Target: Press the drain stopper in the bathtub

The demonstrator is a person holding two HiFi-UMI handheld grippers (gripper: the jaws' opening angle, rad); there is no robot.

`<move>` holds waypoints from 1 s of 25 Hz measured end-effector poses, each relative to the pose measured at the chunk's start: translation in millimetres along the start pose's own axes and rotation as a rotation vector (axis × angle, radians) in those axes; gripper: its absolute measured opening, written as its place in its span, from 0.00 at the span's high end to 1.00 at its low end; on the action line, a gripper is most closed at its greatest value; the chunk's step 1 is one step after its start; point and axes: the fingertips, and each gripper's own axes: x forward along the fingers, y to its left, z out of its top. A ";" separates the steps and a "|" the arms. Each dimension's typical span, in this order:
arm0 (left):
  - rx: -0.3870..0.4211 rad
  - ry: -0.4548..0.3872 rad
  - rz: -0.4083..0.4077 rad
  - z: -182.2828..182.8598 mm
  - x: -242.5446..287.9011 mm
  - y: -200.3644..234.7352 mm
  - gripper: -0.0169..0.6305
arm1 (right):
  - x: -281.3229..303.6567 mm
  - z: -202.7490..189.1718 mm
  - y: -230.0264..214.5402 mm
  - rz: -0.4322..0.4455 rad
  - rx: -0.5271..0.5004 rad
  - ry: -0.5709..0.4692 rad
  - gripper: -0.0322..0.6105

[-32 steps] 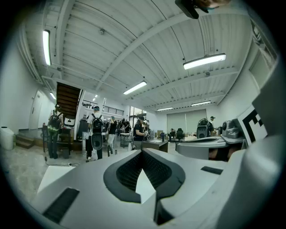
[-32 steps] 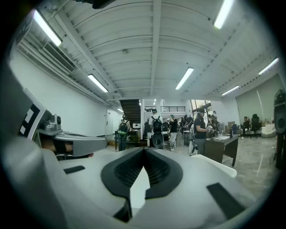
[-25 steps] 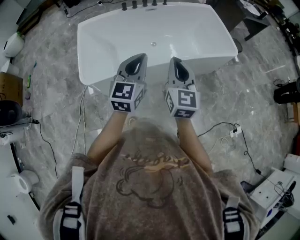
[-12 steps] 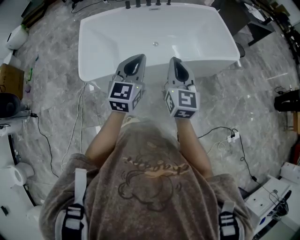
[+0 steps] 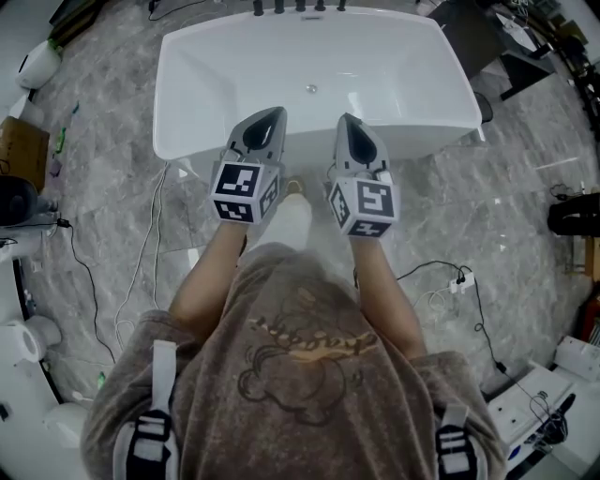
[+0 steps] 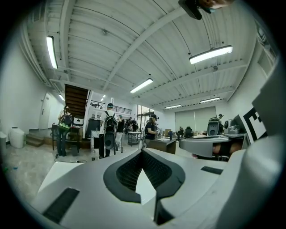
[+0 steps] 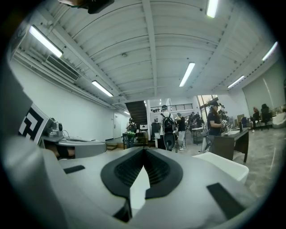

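A white freestanding bathtub stands on the marble floor ahead of me. Its small round metal drain stopper sits in the middle of the tub floor. My left gripper and right gripper hover side by side over the tub's near rim, short of the stopper. Both are shut with nothing in them. In the left gripper view the left gripper points level across the room, tips together. The right gripper view shows the right gripper the same way, with the tub's rim to its right.
A row of dark tap knobs lines the tub's far end. Cables and a power strip lie on the floor on both sides. White equipment stands at the lower right. Several people stand far across the hall.
The tub has drifted slightly lower in the head view as I close in. My foot now shows between my arms. Both grippers keep their pose, still shut.
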 end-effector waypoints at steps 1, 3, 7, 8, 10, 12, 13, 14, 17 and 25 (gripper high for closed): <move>0.001 -0.002 -0.002 -0.2 5.7 -0.3 0.97 | 2.6 -0.7 -3.9 -0.002 -0.001 0.000 0.95; 0.006 -0.008 -0.006 -0.1 18.3 1.1 0.97 | 9.3 -1.2 -11.1 -0.004 -0.005 -0.003 0.95; 0.004 -0.017 -0.004 1.2 48.8 6.4 0.97 | 28.1 -3.9 -30.5 -0.007 -0.008 -0.001 0.95; 0.003 -0.018 -0.004 1.8 56.2 7.5 0.97 | 33.2 -4.2 -35.3 -0.007 -0.008 0.001 0.95; 0.000 -0.021 -0.006 3.8 70.9 10.4 0.97 | 45.2 -2.8 -43.8 -0.006 -0.009 0.001 0.95; -0.003 -0.021 -0.007 4.1 86.0 14.0 0.97 | 58.8 -1.6 -52.1 -0.006 -0.010 -0.002 0.95; -0.005 -0.019 -0.006 3.2 94.1 15.7 0.97 | 65.6 -1.9 -56.3 -0.004 -0.009 -0.002 0.95; -0.007 -0.016 -0.006 2.1 102.3 17.3 0.97 | 72.3 -2.7 -60.6 -0.001 -0.008 0.000 0.95; -0.008 -0.008 -0.006 1.1 127.3 22.4 0.97 | 92.8 -4.7 -73.6 0.009 -0.008 0.007 0.95; -0.003 0.010 -0.006 7.6 193.5 49.8 0.97 | 156.8 -3.6 -106.2 0.014 0.008 0.028 0.95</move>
